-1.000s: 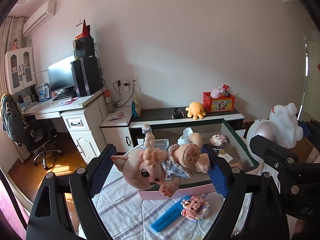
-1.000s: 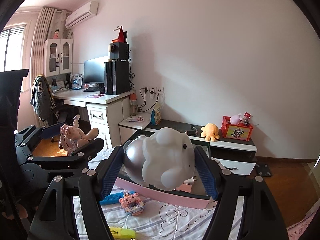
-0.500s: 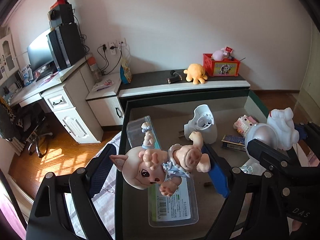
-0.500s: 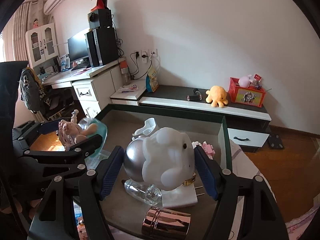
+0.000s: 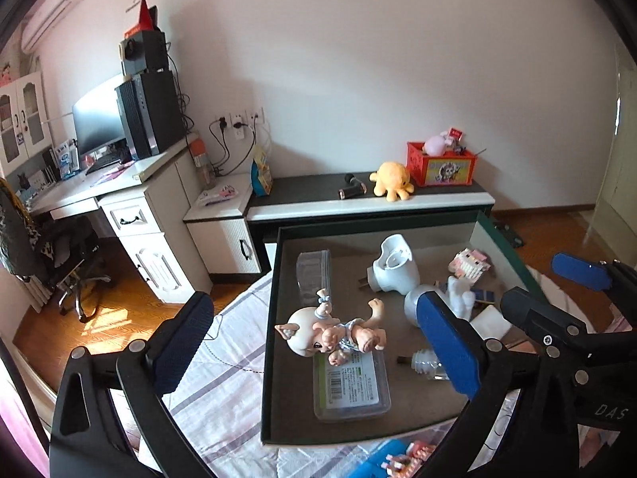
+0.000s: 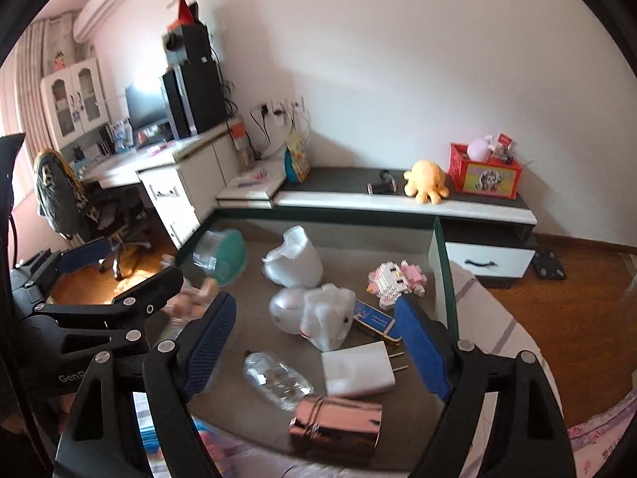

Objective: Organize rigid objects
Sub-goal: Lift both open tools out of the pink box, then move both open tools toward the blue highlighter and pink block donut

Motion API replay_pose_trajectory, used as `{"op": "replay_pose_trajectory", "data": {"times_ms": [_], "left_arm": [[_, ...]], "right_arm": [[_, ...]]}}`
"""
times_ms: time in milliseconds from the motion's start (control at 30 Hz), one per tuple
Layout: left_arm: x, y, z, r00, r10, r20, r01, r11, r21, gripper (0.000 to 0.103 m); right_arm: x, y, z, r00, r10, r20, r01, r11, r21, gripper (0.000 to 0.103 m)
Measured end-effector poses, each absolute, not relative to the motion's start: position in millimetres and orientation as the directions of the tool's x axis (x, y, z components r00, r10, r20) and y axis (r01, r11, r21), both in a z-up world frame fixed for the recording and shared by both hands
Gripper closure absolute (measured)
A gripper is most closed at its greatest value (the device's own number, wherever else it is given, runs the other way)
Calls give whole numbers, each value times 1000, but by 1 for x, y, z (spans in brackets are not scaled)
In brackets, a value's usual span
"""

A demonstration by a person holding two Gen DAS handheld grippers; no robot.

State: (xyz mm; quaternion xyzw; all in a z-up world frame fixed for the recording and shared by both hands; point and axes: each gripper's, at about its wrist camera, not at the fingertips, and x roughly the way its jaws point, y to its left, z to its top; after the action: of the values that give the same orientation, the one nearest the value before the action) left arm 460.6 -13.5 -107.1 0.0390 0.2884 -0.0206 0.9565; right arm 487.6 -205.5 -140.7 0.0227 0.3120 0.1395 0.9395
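Observation:
A pink pig doll lies on a clear plastic case inside the dark green-rimmed box. My left gripper hangs above it, jaws opening wide, pads clear of the doll. A white rabbit figure with a silver ball lies in the same box. Over it my right gripper is opening too, and its pads do not touch the rabbit. The rabbit also shows in the left wrist view. In the right wrist view the left gripper is at the left, with the blurred pig doll beneath it.
The box also holds a white plug adapter, a clear bottle, a rose-gold cylinder, a pink block toy and a white appliance. It sits on a striped bedsheet. A low cabinet stands behind.
Both grippers moved from above the bed to over the box and sank. Their jaws spread, and the pig doll and the rabbit left the pads and now lie in the box.

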Motion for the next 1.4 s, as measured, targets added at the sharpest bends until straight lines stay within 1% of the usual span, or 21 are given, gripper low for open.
{"op": "replay_pose_trajectory", "data": {"times_ms": [67, 133, 167, 200, 300, 533, 800, 933, 1100, 1400], "left_arm": [[433, -9, -90, 863, -23, -505, 56, 997, 50, 0], [404, -7, -76, 885, -12, -465, 48, 997, 66, 0], [388, -6, -70, 897, -12, -441, 48, 996, 71, 0], [373, -5, -64, 907, -13, -420, 47, 996, 70, 0], [323, 0, -50, 936, -3, -352, 28, 997, 66, 0], [222, 10, -36, 970, 27, -243, -18, 999, 38, 0], [139, 16, -42, 982, 45, -184, -44, 999, 10, 0], [110, 17, -49, 987, 23, -162, -26, 1000, -13, 0], [95, 13, -52, 987, 25, -158, -23, 1000, 10, 0], [93, 9, -53, 986, 27, -167, -24, 1000, 20, 0]], "right_arm": [[465, -203, -124, 788, 280, -548, -256, 959, 121, 17], [437, -199, -106, 809, 289, -512, -271, 956, 111, 15], [425, -197, -99, 821, 288, -494, -271, 957, 107, 9], [411, -196, -91, 832, 287, -474, -272, 957, 101, 0], [365, -191, -71, 868, 291, -402, -282, 956, 84, 0], [268, -183, -51, 916, 253, -311, -256, 966, 31, 0], [180, -182, -49, 946, 212, -244, -216, 976, 9, 0], [144, -184, -55, 957, 195, -215, -196, 980, 16, 0], [119, -184, -58, 967, 162, -195, -165, 986, 1, 0], [114, -186, -60, 969, 153, -196, -155, 988, 3, 0]]}}
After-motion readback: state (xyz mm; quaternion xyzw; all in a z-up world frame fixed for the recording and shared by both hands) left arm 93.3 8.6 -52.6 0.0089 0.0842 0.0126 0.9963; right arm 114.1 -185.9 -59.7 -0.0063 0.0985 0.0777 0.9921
